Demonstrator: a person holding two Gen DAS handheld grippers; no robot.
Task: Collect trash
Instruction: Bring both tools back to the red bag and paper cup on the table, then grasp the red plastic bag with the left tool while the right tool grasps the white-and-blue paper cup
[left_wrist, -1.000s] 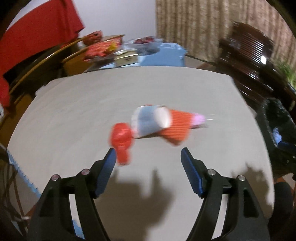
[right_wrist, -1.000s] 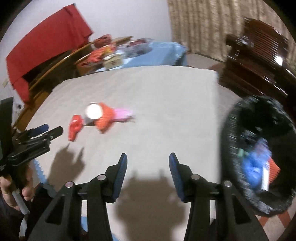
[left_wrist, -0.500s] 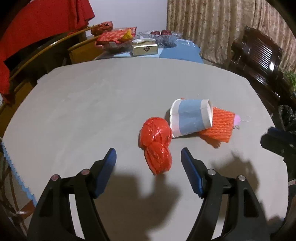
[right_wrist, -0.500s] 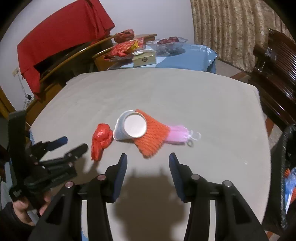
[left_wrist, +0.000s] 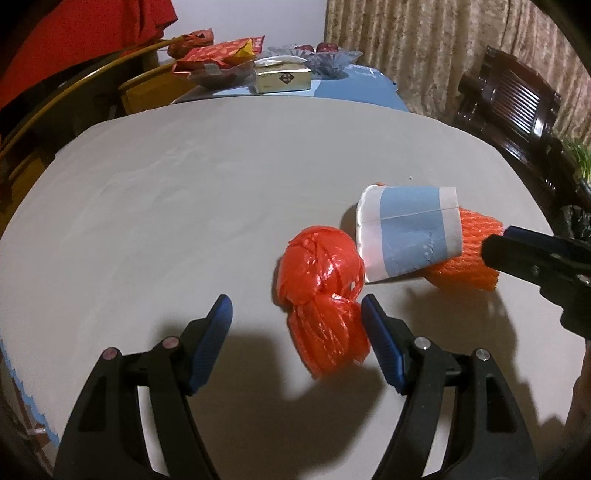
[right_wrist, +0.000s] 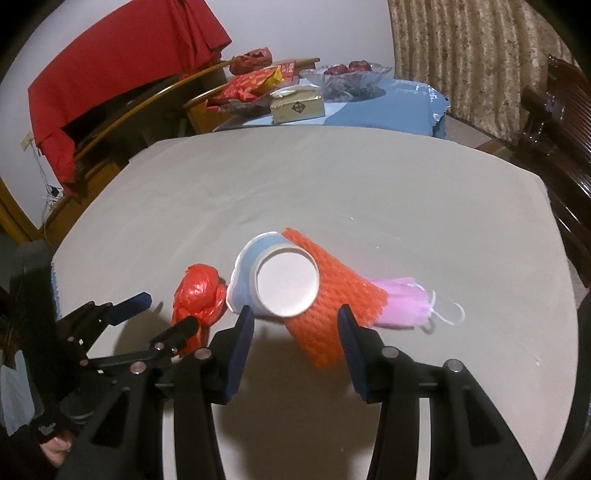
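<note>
Both sets of tongs have closed in on the trash pile since half a second ago, and the stuff now sits right at their tips instead of out ahead of them. Left tongs (left_wrist: 296, 308) are spread wide with nothing gripped, and the crumpled red plastic bag (left_wrist: 321, 284) lies between the two blue pads, much closer to the right-hand pad, though I can't tell if it's actually touching. Right tongs (right_wrist: 295, 317) are just as wide apart, empty too, hovering at the near end of the paper cup (right_wrist: 275, 280), which is tipped on its side with its white bottom facing that camera. From the left camera you see the cup's (left_wrist: 408, 230) blue band and white rim, with the rim end pressed up against the red bag. Under and behind the cup is an orange foam net sleeve (right_wrist: 332, 299), and a pink face mask (right_wrist: 406, 301) pokes out from its far end with a white ear loop trailing onto the grey tabletop (right_wrist: 332, 184). All of it is clustered in the near half of the tabletop. Further back there's a blue-covered table (right_wrist: 388, 107) with a gold box (right_wrist: 297, 105), red snack bags (right_wrist: 255, 83) and a glass fruit bowl (right_wrist: 345, 74).
</note>
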